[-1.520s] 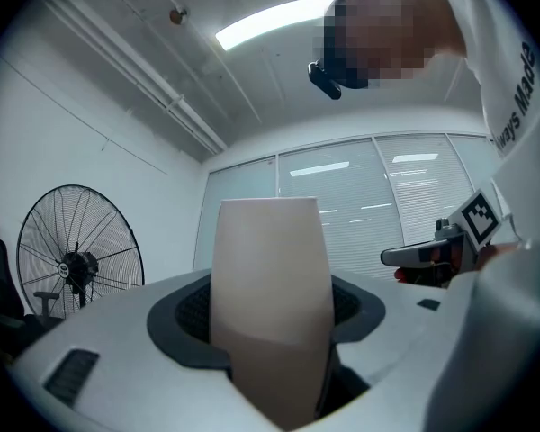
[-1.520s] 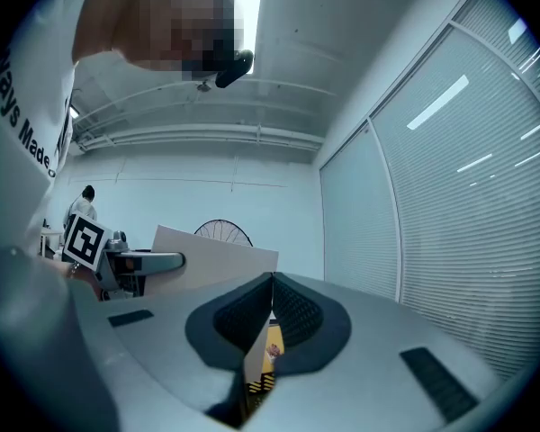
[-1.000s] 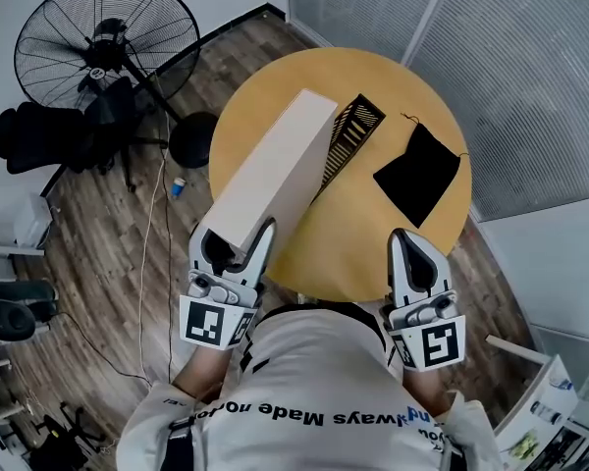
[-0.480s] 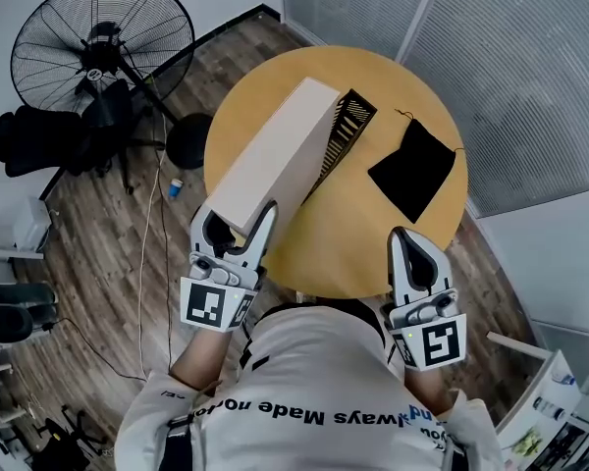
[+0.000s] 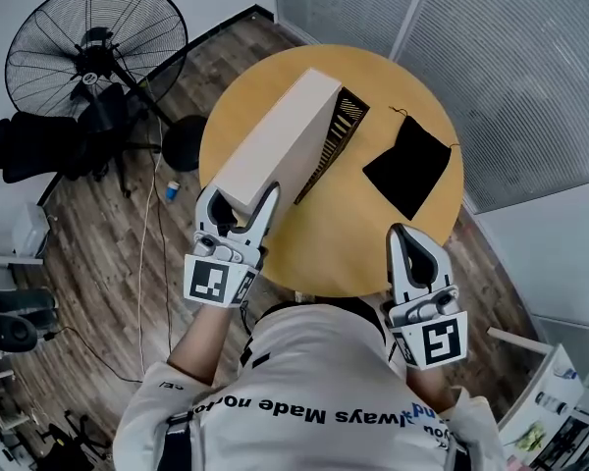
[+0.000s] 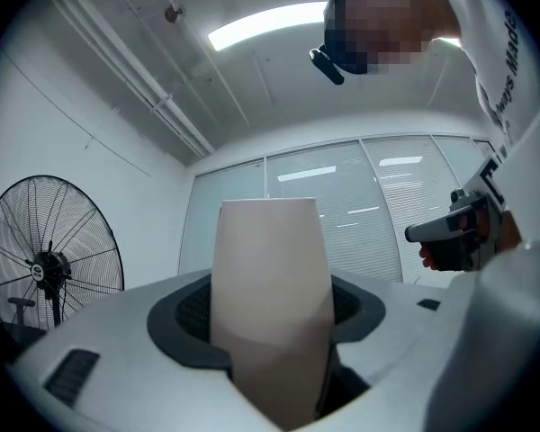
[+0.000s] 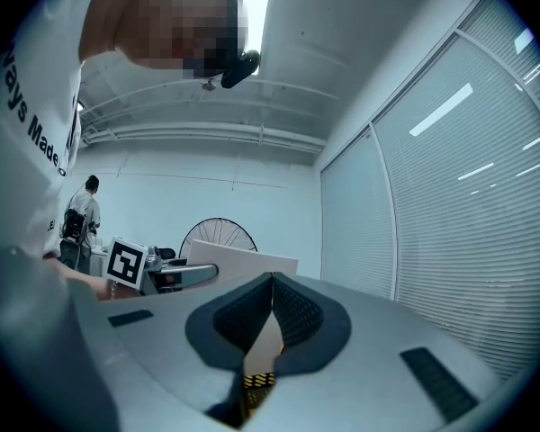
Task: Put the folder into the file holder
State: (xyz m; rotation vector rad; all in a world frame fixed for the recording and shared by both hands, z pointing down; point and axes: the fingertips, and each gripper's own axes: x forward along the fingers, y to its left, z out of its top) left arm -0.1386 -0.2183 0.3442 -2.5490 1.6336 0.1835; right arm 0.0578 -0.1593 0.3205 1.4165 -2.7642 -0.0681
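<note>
A long white folder (image 5: pixel 275 145) hangs tilted over the round yellow table (image 5: pixel 353 234). My left gripper (image 5: pixel 238 202) is shut on its near end. The folder's far end lies against the left side of the black slatted file holder (image 5: pixel 341 130), covering part of it. In the left gripper view the folder (image 6: pixel 270 268) fills the space between the jaws and rises away from them. My right gripper (image 5: pixel 410 241) is shut and holds nothing; it hovers at the table's near edge. The right gripper view shows its tips (image 7: pixel 272 282) meeting, with the folder (image 7: pixel 243 261) off to the left.
A black pouch (image 5: pixel 407 170) lies on the table right of the file holder. A large standing fan (image 5: pixel 93 52) and a black chair (image 5: pixel 39 145) stand on the wooden floor at left. Glass partitions with blinds (image 5: pixel 510 77) run behind the table.
My left gripper has carried the folder forward, and its far end now sits closer against the file holder. The right gripper has stayed in place.
</note>
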